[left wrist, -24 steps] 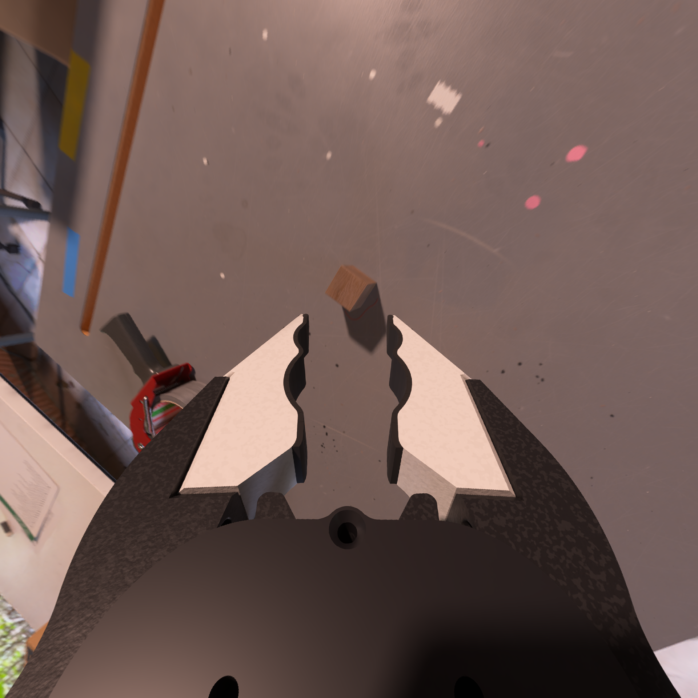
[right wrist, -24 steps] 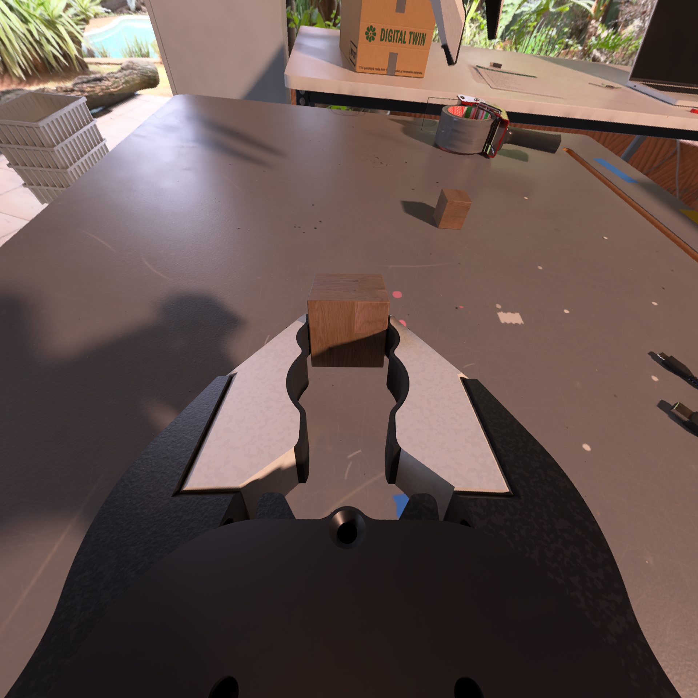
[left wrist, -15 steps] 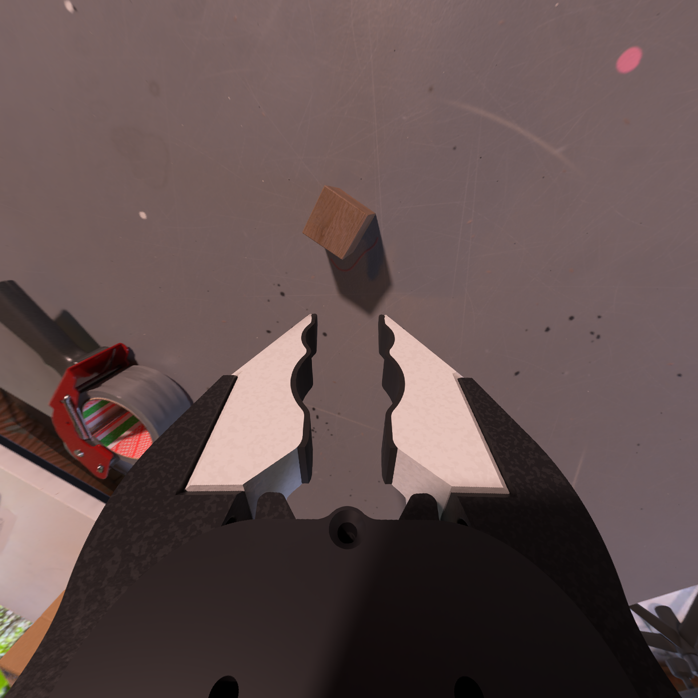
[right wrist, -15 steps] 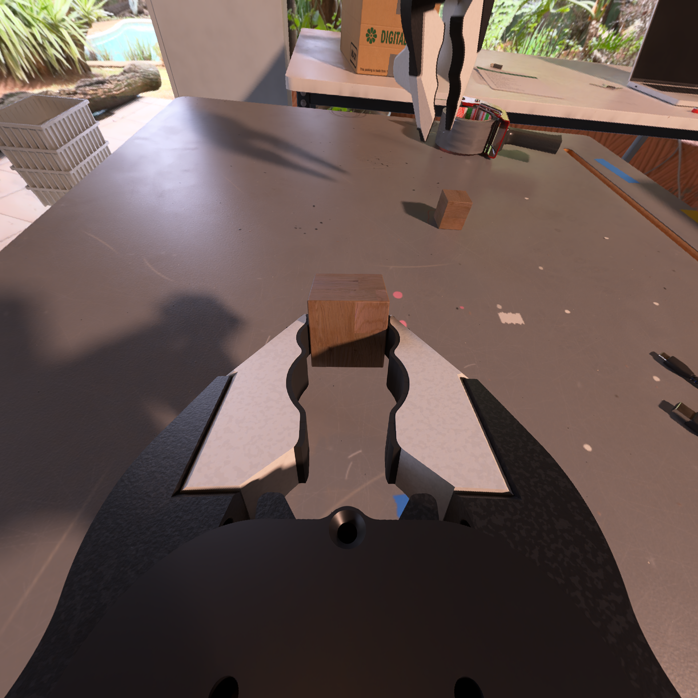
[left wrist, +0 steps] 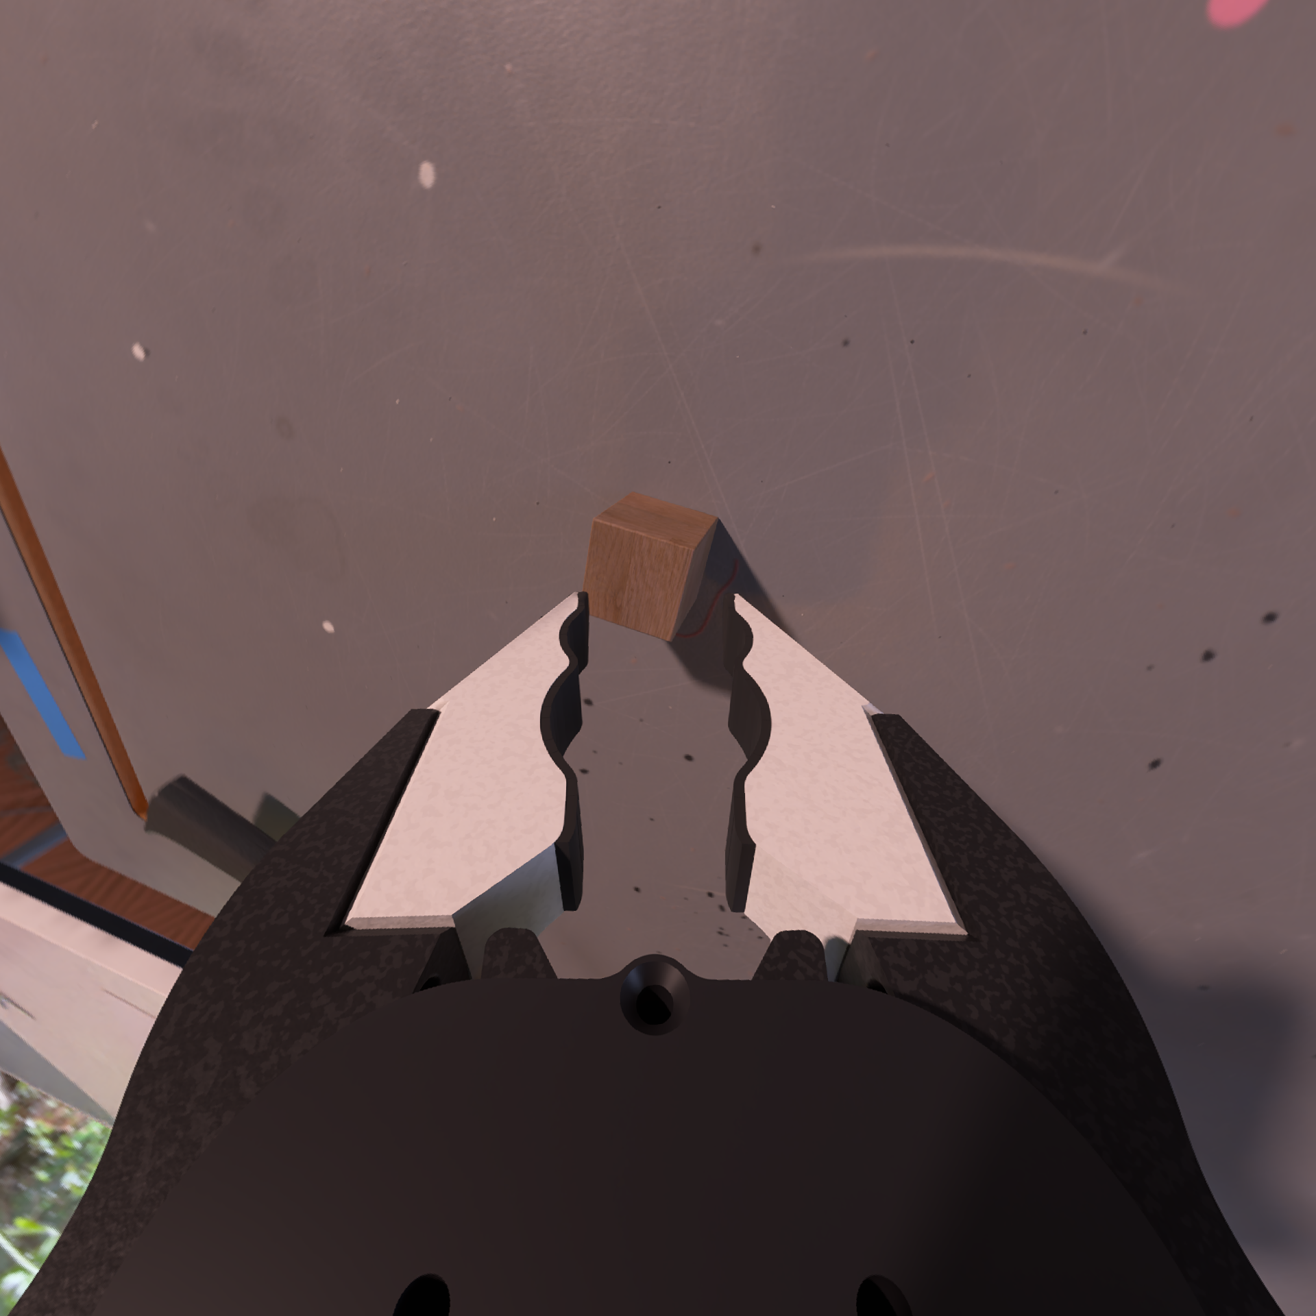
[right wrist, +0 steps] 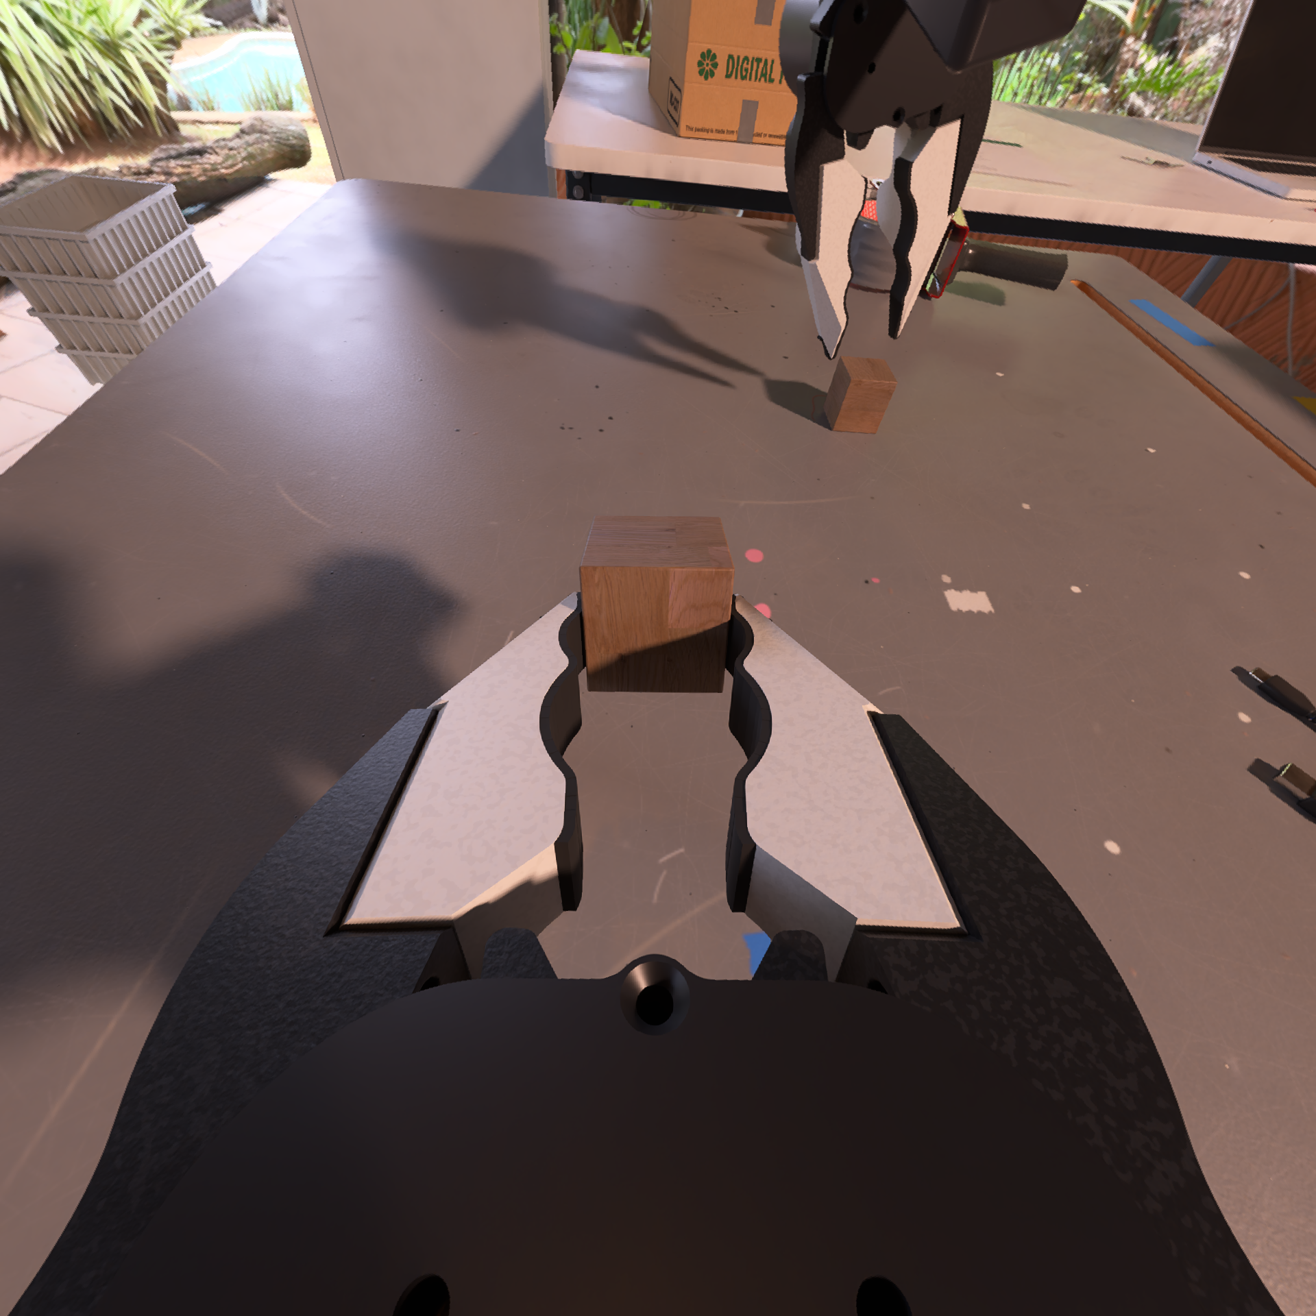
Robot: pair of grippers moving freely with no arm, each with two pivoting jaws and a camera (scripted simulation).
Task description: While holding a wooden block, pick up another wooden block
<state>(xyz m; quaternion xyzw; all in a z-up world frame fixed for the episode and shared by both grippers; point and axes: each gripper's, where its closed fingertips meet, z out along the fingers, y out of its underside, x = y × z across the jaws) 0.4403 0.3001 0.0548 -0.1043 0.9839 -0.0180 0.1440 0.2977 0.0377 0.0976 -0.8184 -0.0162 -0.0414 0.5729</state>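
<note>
- Block one [right wrist: 655, 605]: clamped at the tips of my right tongs [right wrist: 655, 627], both fingers pressed to its side faces. It looks to ride clear of the grey table [right wrist: 356, 427], though I can't be sure of the gap.
- Block two [left wrist: 644, 570]: sits free on the table, far side, near the tape roll [right wrist: 872, 242] that is mostly hidden behind my other tool.
- Left tongs [left wrist: 659, 605]: part open, holding nothing. Gap is a shade wider than the block.
- From the right wrist view, the left tongs [right wrist: 865, 342] hang tips-down just above block two [right wrist: 860, 395], not yet around it.
- From the left wrist view, the block lies just past the tips. Its left edge is close to my left finger [left wrist: 498, 748]; more room on the right side. It also sits turned a little against the finger line.
- Step in hand, as I judge it: first hold done, second pick at the final approach.
- Next move calls for: a small shift to centre the gap, maybe a slight twist to square with the faces, then straight down until the fingers flank it, then close.
- Risk: a tip landing on the top face, or nudging the block aside.
- Right grip must hold steady meanwhile.
</note>
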